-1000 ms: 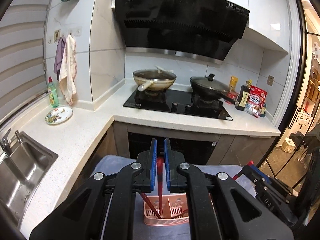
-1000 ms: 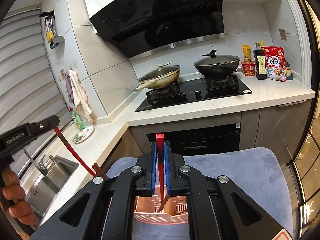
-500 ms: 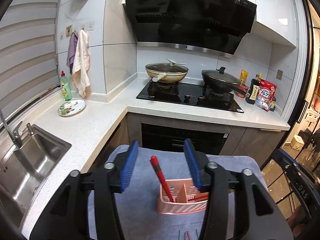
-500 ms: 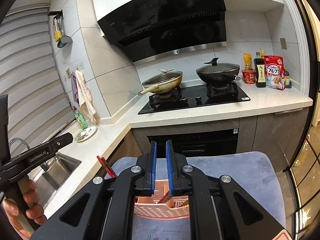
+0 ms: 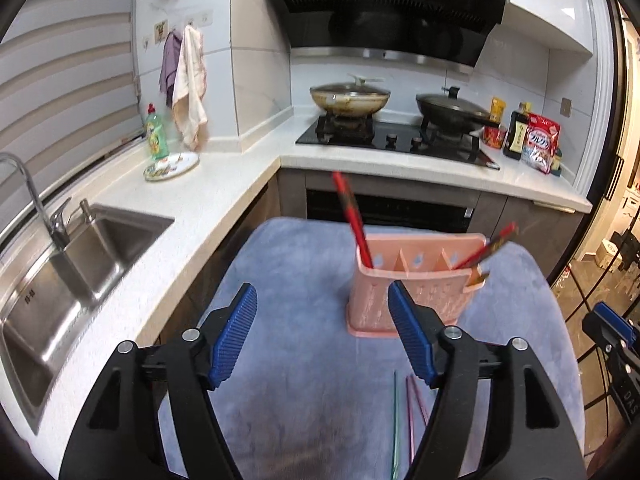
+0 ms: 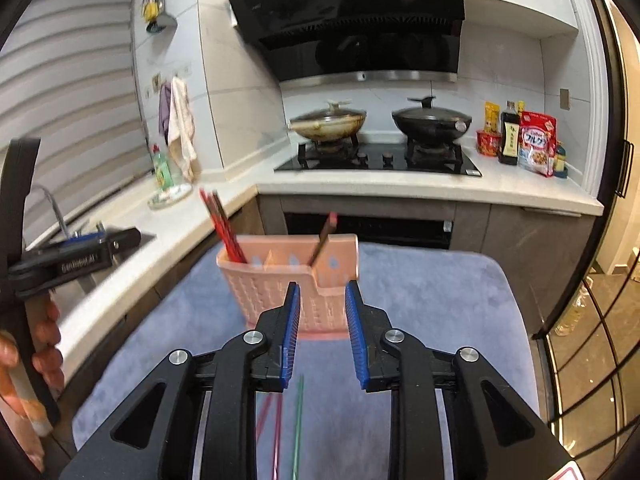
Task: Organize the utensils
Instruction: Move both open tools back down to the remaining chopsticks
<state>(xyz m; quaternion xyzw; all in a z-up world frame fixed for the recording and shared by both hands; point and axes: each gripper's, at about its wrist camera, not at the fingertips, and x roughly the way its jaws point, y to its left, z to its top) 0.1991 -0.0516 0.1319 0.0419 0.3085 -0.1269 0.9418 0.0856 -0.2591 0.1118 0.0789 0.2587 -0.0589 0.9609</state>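
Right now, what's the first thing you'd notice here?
The pink utensil basket in the middle of the blue-grey mat, with red chopsticks poking out of its left end. Behind it, two lidded pans sit on the black stove. Thin coloured sticks lie on the mat, close to the camera.

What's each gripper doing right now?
Left gripper: open, holding nothing, jaws just opened.
Right gripper: open, holding nothing, jaws just opened.

Pink plastic caddy [image 5: 404,296]; fuzzy cloth mat [image 5: 304,360]; brushed steel sink [image 5: 60,280].
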